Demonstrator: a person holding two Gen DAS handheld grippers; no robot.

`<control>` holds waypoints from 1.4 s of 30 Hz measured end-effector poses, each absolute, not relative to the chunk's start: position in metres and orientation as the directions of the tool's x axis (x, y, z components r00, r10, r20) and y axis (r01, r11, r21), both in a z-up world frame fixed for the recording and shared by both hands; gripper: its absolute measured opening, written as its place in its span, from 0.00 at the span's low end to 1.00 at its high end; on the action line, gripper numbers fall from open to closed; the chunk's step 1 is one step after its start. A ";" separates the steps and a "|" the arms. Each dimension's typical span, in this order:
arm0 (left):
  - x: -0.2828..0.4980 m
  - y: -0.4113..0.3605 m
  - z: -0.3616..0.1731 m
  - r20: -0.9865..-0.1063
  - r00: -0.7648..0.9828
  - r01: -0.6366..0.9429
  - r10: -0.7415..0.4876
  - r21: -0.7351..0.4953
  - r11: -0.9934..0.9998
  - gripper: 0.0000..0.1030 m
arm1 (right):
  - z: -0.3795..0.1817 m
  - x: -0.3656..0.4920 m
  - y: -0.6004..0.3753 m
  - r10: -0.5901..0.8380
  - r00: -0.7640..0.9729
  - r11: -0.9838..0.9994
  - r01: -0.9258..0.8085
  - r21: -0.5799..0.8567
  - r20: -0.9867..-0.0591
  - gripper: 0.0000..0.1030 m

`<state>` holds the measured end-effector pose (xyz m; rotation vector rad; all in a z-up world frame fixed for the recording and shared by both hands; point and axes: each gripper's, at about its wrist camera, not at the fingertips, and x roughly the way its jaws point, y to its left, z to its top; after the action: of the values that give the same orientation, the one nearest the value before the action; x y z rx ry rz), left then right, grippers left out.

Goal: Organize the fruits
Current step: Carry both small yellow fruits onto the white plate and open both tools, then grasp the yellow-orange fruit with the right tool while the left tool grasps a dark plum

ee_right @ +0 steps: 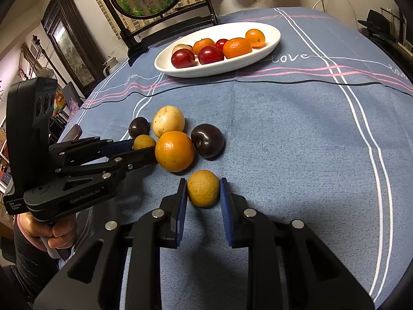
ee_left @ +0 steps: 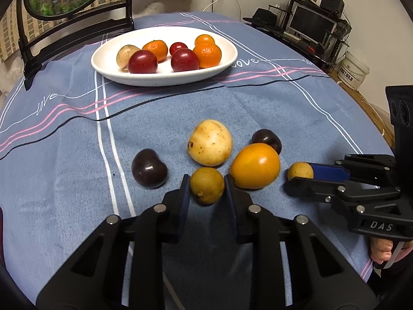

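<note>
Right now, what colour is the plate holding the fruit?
White plate, clearest in the left wrist view.

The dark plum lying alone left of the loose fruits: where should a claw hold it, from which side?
Grip the dark plum across its round middle, probably coming from the near side: bare cloth lies at both its flanks.
</note>
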<state>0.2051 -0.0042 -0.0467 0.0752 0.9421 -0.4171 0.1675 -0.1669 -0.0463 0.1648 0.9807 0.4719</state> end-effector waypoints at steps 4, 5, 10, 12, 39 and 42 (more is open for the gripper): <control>0.201 0.000 -0.041 -0.788 0.519 0.379 -0.331 -0.135 0.916 0.26 | -0.045 0.167 -0.167 0.455 0.468 0.887 -0.314 0.339 -0.757 0.24; 0.202 0.002 -0.038 -0.784 0.518 0.378 -0.341 -0.147 0.914 0.26 | -0.044 0.167 -0.166 0.457 0.473 0.886 -0.320 0.336 -0.754 0.24; 0.221 0.014 -0.004 -0.737 0.537 0.381 -0.411 -0.222 0.897 0.26 | -0.010 0.190 -0.173 0.452 0.566 0.890 -0.335 0.309 -0.689 0.24; 0.247 0.019 0.016 -0.715 0.566 0.352 -0.411 -0.242 0.904 0.26 | 0.007 0.214 -0.176 0.450 0.620 0.893 -0.333 0.304 -0.642 0.24; 0.333 0.043 0.030 -0.712 0.678 0.084 -0.183 -0.172 0.981 0.96 | 0.019 0.315 -0.155 0.418 0.670 0.903 -0.378 0.202 -0.614 0.53; 0.292 0.046 0.021 -0.712 0.674 0.108 -0.196 -0.168 0.980 0.97 | 0.021 0.276 -0.158 0.414 0.689 0.905 -0.383 0.187 -0.595 0.56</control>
<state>0.2925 0.0459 0.0214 -0.1157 0.8133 -0.1713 0.2756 -0.1583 0.0209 0.0490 0.6779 0.4458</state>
